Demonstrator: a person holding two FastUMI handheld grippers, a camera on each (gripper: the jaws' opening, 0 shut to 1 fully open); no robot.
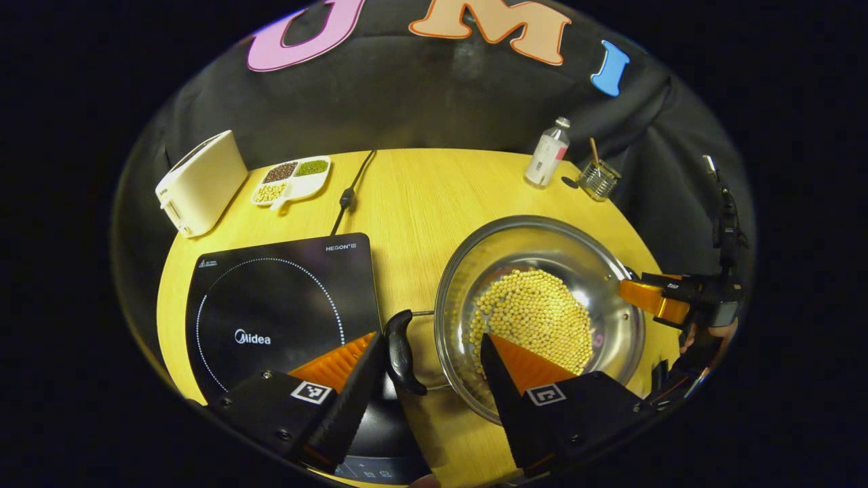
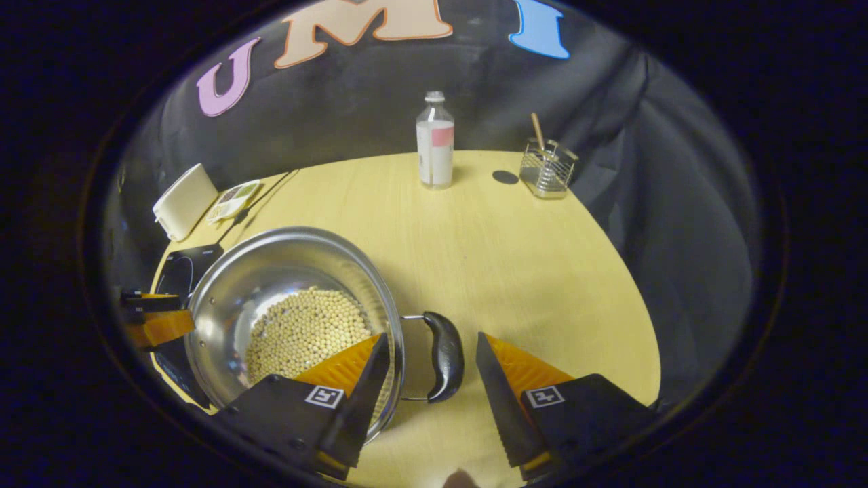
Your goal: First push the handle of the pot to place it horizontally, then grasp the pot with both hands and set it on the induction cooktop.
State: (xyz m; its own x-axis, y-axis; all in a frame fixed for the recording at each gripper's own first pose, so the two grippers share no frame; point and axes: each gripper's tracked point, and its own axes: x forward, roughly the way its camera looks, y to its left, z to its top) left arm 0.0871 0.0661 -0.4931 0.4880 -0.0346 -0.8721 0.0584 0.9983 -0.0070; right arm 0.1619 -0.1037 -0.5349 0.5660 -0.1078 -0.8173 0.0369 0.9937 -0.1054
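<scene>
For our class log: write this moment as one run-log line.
left gripper: open, straddling pot handle | right gripper: open, straddling other handle | pot: on table, beside cooktop

The induction cooktop (image 1: 281, 308) has its near edge hidden behind the left tool (image 1: 434, 369), its panel marks unreadable.

Left gripper (image 1: 434, 359) low, jaws spread wide. Right gripper (image 2: 432, 359) low too, jaws equally wide apart.

You are looking at a round yellow wood table (image 2: 515, 271) ahead of your tools. Behind its far edge hangs a black cloth wall (image 2: 339, 115) with soft folds. The room around it is dark.
</scene>
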